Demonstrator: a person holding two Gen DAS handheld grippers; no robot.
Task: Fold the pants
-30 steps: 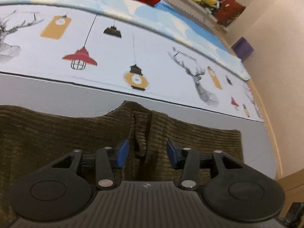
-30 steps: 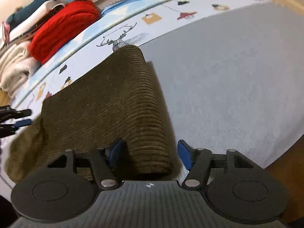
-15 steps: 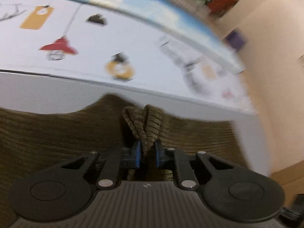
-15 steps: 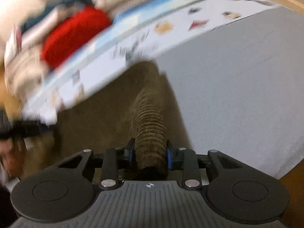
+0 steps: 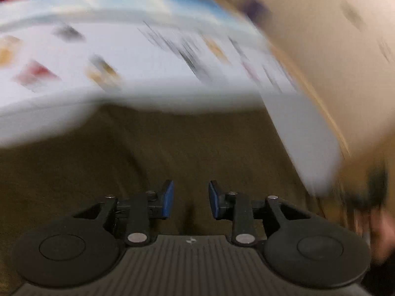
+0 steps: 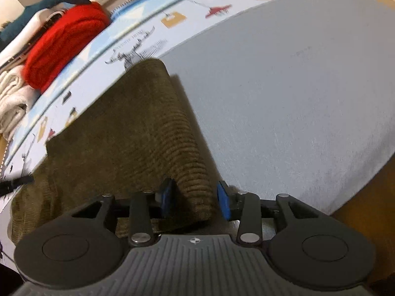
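Observation:
The brown corduroy pants (image 6: 138, 123) lie folded on the grey sheet (image 6: 284, 86). My right gripper (image 6: 195, 197) straddles their rolled right edge near the front. Its jaws are opening; the fold still fills most of the gap, and a thin slit shows at the right pad. The left wrist view is heavily blurred. There my left gripper (image 5: 190, 198) hovers over the flat pants (image 5: 185, 143), its jaws opening, with only a shallow crease below and nothing pinched between the blue pads.
A printed cloth with lamps and deer (image 6: 172, 19) runs behind the pants. A red garment (image 6: 64, 39) and white folded knits (image 6: 12, 93) are stacked at the back left. The wooden bed edge (image 6: 358, 222) is close at the right. A blurred hand (image 5: 380, 234) shows at the lower right.
Both grippers squeezed a ridge of corduroy half a second ago and have since widened. The left one has let its pinch drop flat and swung sideways. The right fold has relaxed between the pads.

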